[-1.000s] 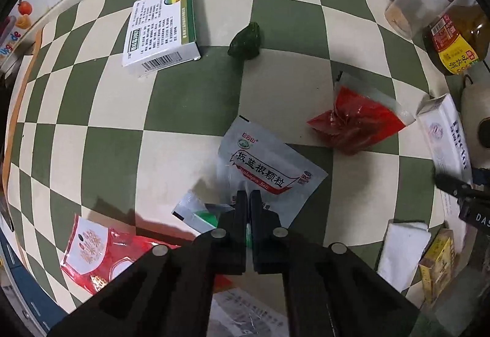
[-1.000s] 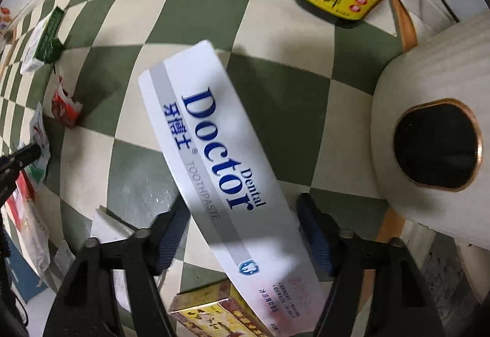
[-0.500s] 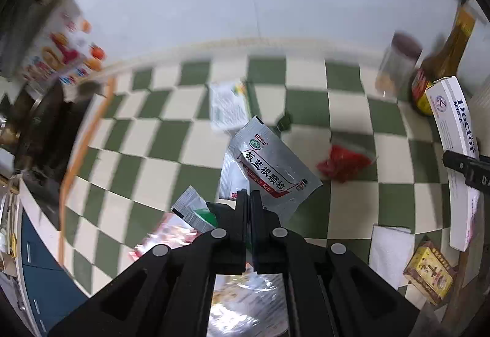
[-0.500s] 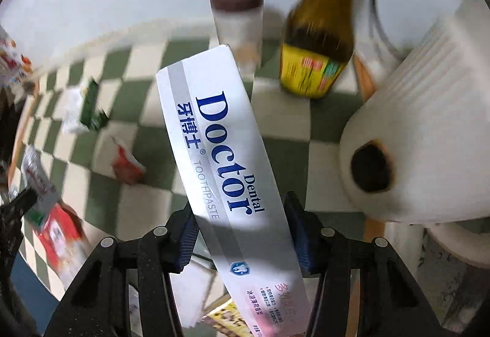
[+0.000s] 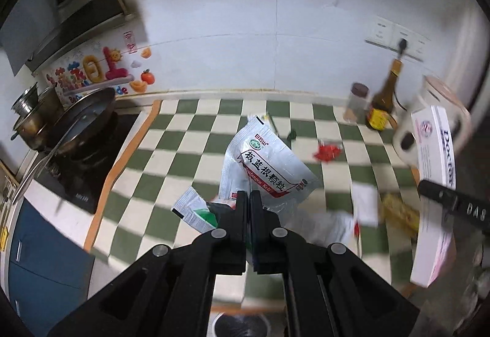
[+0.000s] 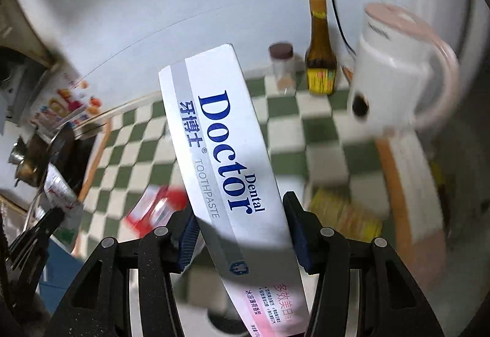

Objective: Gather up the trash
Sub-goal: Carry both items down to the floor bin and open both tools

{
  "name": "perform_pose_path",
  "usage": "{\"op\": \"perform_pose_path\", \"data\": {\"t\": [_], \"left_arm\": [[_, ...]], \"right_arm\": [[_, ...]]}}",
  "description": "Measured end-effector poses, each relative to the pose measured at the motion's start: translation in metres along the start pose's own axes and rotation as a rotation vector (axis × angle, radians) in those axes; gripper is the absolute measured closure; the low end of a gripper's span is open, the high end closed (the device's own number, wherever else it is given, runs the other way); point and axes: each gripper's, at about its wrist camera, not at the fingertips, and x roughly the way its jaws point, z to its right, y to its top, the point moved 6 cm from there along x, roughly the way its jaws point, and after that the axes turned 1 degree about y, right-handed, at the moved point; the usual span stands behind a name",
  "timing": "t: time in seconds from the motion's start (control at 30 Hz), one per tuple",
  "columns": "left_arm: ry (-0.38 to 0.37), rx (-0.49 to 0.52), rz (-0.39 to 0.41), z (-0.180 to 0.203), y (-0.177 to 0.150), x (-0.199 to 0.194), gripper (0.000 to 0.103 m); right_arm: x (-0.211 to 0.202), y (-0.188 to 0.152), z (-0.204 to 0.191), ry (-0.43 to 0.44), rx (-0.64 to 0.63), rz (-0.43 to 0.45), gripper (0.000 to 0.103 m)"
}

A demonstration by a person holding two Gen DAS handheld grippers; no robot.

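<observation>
Our left gripper (image 5: 248, 199) is pinched tight on the silver sachet (image 5: 265, 170) at frame centre, its lower edge hidden behind the fingers. Our right gripper (image 6: 240, 232) clamps the toothpaste box (image 6: 226, 159), cut off at the bottom; the checkered counter (image 6: 284, 122) behind is blurred.

One toothpaste box (image 6: 226, 159), two silver sachets (image 5: 266, 168), one bottle (image 6: 320, 58), one jar (image 6: 281, 67), one kettle (image 6: 395, 67).

A dark round metal frying pan (image 5: 82, 119) is sitting on the black stove (image 5: 79, 171) at nine o'clock. At two o'clock, a brown glass sauce bottle with a yellow label (image 5: 382, 101) is standing just beside a clear brown-lidded jar (image 5: 356, 102), and a white electric kettle with a pink lid (image 6: 395, 67) is standing near them.
</observation>
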Motion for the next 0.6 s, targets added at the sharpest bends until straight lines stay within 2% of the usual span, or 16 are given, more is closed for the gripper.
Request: {"op": "perform_pose_path", "data": {"t": [0.13, 0.17, 0.23, 0.27, 0.43, 0.6], "left_arm": [[-0.008, 0.054, -0.033, -0.023, -0.063, -0.028, 0.103], [-0.008, 0.060, -0.056, -0.028, -0.080, -0.030, 0.103], [-0.013, 0.069, -0.116, -0.038, -0.117, -0.028, 0.103], [-0.017, 0.072, -0.152, -0.041, -0.134, -0.023, 0.103], [-0.005, 0.056, -0.342, -0.054, -0.226, 0.026, 0.103], [-0.007, -0.001, -0.565, -0.060, -0.330, 0.122, 0.103]], "right_arm": [[-0.024, -0.097, -0.019, 0.016, 0.057, -0.033, 0.049], [-0.025, -0.129, -0.025, 0.012, 0.069, -0.061, 0.049], [-0.015, -0.172, -0.029, 0.004, 0.073, -0.113, 0.049], [-0.007, -0.204, -0.032, 0.001, 0.079, -0.166, 0.049], [0.049, -0.318, -0.032, -0.015, 0.067, -0.370, 0.049], [0.139, -0.414, -0.010, -0.027, 0.087, -0.525, 0.049]]}}
